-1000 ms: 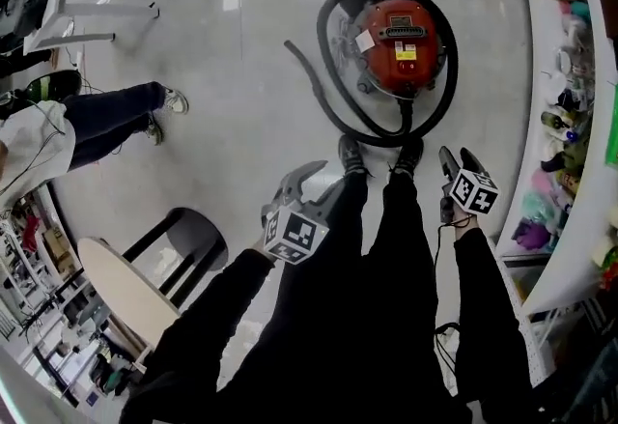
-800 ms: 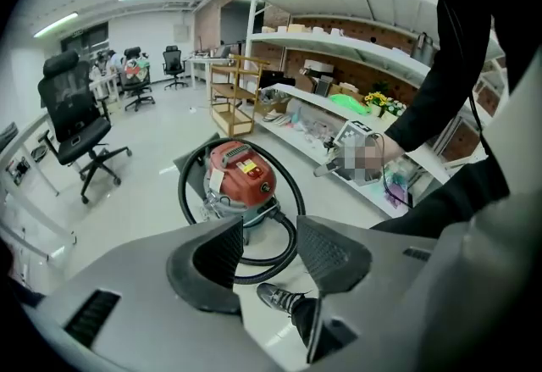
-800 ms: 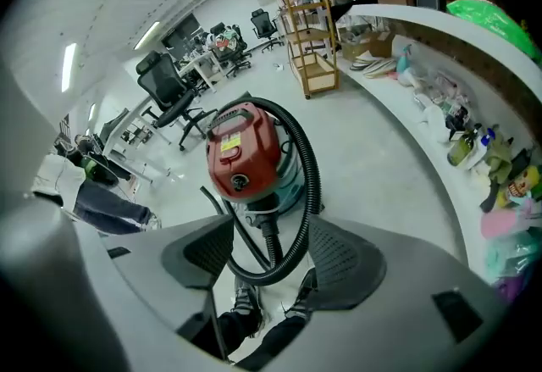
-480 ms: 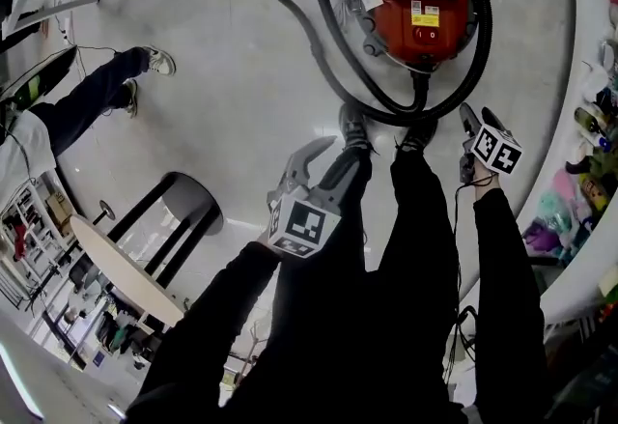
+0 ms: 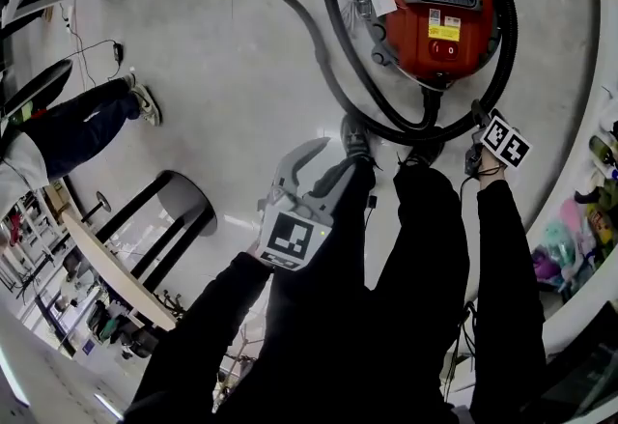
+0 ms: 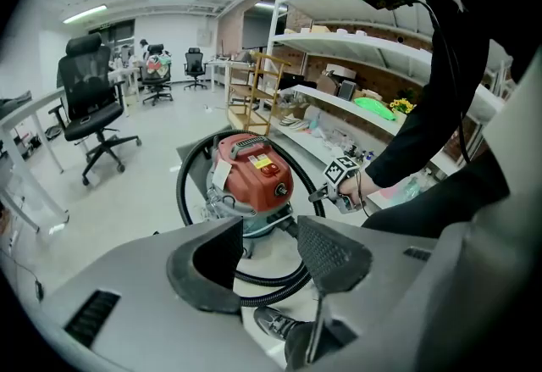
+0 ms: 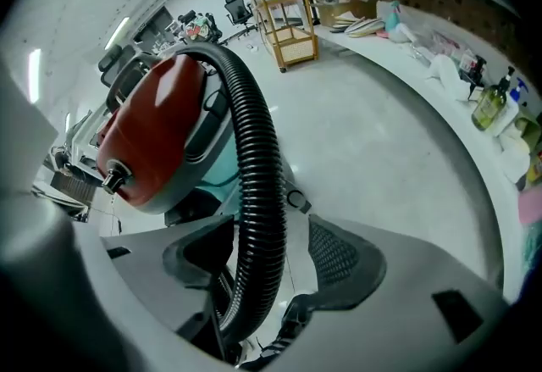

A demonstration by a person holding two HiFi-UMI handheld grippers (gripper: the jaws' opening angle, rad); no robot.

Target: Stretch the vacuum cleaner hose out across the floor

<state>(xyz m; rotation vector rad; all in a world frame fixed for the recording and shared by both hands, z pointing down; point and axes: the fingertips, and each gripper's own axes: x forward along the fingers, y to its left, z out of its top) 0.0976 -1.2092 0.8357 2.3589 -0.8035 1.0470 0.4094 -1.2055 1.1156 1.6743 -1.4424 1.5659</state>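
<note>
A black stool [image 5: 190, 198] stands just beside a round table [image 5: 111, 268]. An office chair [image 6: 88, 96] (black, on castors) stands on the pale floor [image 5: 232, 55].

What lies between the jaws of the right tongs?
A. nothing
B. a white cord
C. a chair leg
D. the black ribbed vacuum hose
D: the right gripper view shows the black ribbed vacuum hose running between the jaws of the right tongs, with a gap left at one pad.

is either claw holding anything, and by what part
Nothing is held. The right claw straddles the hose beside the vacuum, jaws open, not clamped. The left claw is open and empty.
</note>
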